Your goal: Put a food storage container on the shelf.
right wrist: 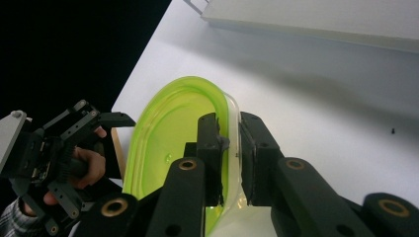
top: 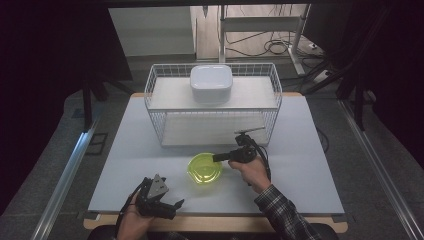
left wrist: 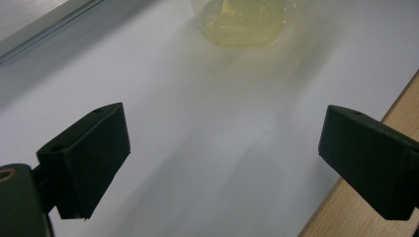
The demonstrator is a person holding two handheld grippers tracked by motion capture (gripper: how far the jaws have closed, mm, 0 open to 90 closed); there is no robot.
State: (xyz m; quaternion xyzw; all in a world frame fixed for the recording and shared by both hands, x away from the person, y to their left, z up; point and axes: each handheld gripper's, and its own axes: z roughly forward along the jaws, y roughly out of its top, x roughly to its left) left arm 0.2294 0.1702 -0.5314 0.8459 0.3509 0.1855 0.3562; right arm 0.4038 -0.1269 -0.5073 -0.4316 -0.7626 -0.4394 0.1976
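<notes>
Centrally on the white bench (top: 150, 130), a green bowl (top: 204, 168) is gripped at its rim by the right gripper (right wrist: 231, 143), fingers clamped on the wall. Nearby, the left gripper (top: 172, 204) is held idle, fingers apart. Next, a steady lift seems called for, perhaps toward the wire basket (top: 155, 87).

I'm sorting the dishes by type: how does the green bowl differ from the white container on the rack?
The green bowl is translucent lime and open-topped; the white container is opaque and appears closed on top. The green bowl sits on the table in front of the wire rack; the white container rests on the rack's top shelf. The right gripper pinches the green bowl's rim; nothing touches the white container. Both have rounded corners.
</notes>
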